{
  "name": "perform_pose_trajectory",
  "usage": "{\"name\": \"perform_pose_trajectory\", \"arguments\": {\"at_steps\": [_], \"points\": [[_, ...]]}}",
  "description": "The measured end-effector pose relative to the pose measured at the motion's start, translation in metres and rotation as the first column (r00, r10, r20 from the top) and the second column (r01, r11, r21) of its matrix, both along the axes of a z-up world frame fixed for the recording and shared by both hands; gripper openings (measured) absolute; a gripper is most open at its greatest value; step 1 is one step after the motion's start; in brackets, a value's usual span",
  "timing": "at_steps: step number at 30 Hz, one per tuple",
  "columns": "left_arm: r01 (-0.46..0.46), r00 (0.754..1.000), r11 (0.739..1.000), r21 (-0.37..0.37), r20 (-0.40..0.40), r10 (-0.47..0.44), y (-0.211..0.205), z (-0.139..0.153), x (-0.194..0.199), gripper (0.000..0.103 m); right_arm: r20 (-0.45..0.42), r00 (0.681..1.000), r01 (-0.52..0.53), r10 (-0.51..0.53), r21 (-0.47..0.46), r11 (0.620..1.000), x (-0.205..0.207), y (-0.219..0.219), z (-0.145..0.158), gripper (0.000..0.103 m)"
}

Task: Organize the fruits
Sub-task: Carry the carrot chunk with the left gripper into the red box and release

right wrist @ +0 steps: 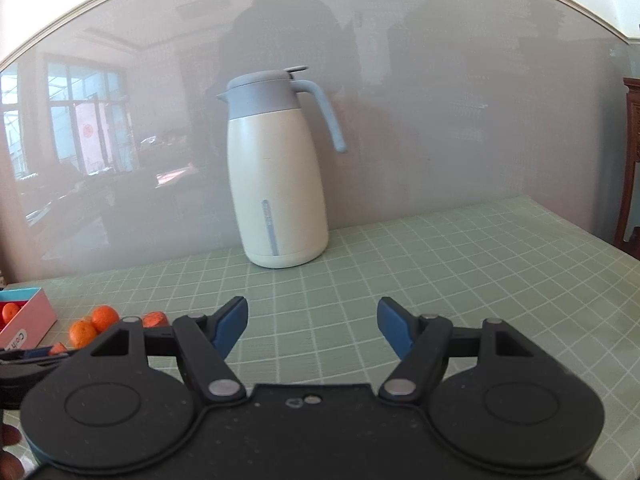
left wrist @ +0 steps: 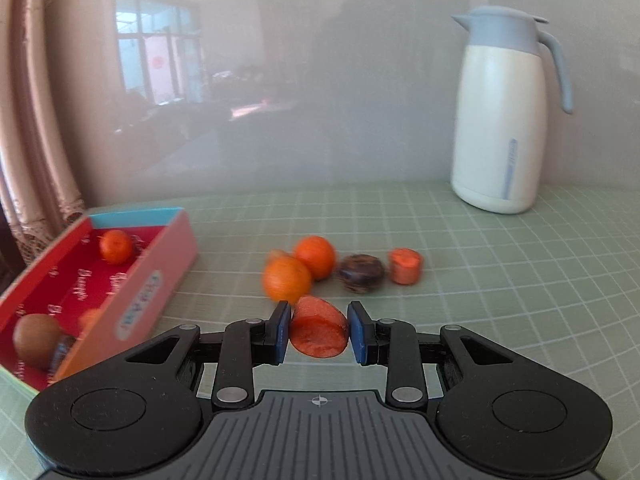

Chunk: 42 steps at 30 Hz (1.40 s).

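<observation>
While the pale green tablecloth w/ white grid lines [left wrist: 500,280] takes up most of both views, a tall cream thermos jug w/ grey-blue lid & handle [left wrist: 500,120] is seen standing upright at the back, well apart from the fruit. At the left edge a shallow red cardboard box w/ pink outer walls & a blue end [left wrist: 160,280] is seen, already loaded w/ a small orange mandarin [left wrist: 115,246], a brown round fruit [left wrist: 35,340] and other bits that can't be made out. On the cloth, beside the box, two loose orange mandarins [left wrist: 300,268] are seen touching, then a dark mottled round fruit [left wrist: 361,273] just beside them and a cut orange carrot stub [left wrist: 406,265] next to that. The left gripper [left wrist: 320,332] is clenched on a chunky orange carrot piece [left wrist: 319,332], blue pads pressed on both sides, held in front of the pile. The right gripper [right wrist: 312,326] is spread wide w/ nothing between the pads, over bare cloth near the jug. Step in hand, as judged: carry of the gripped piece to the box. Next move would call for a swing left over the box wall, a lowering into a free spot, then a release w/o knocking what is already inside.
</observation>
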<state>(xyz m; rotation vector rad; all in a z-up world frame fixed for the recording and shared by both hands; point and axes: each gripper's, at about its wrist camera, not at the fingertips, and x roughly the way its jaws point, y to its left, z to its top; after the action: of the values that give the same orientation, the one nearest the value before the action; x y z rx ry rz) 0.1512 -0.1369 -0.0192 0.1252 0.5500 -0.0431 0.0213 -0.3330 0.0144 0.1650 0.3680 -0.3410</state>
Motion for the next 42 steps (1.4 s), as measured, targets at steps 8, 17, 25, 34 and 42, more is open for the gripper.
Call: {"name": "perform_pose_trajectory", "arguments": {"at_steps": [8,17,25,34,42], "points": [[-0.147,0.988,0.989,0.0,0.042,0.147,0.062,0.011,0.006,0.031,-0.012,0.998,-0.064,0.064,-0.018,0.998,0.019,0.033,0.001,0.071],[-0.325,0.944,0.945,-0.013,0.059,0.326,0.144,0.018,0.016,0.031,-0.017,0.987,-0.158,0.158,-0.028,0.987,0.04,0.077,0.001,0.071],[-0.44,0.898,0.898,-0.028,0.008,0.44,0.203,0.004,0.022,0.031,-0.029,0.969,-0.247,0.246,-0.033,0.968,0.056,0.12,-0.002,0.071],[-0.48,0.877,0.877,-0.028,-0.013,0.48,0.233,-0.002,0.035,0.031,-0.036,0.946,-0.322,0.321,-0.033,0.946,0.069,0.154,-0.004,0.071],[-0.468,0.883,0.882,-0.046,-0.045,0.466,0.235,-0.008,0.06,0.031,-0.047,0.938,-0.345,0.344,-0.033,0.938,0.075,0.165,-0.008,0.071]]}}
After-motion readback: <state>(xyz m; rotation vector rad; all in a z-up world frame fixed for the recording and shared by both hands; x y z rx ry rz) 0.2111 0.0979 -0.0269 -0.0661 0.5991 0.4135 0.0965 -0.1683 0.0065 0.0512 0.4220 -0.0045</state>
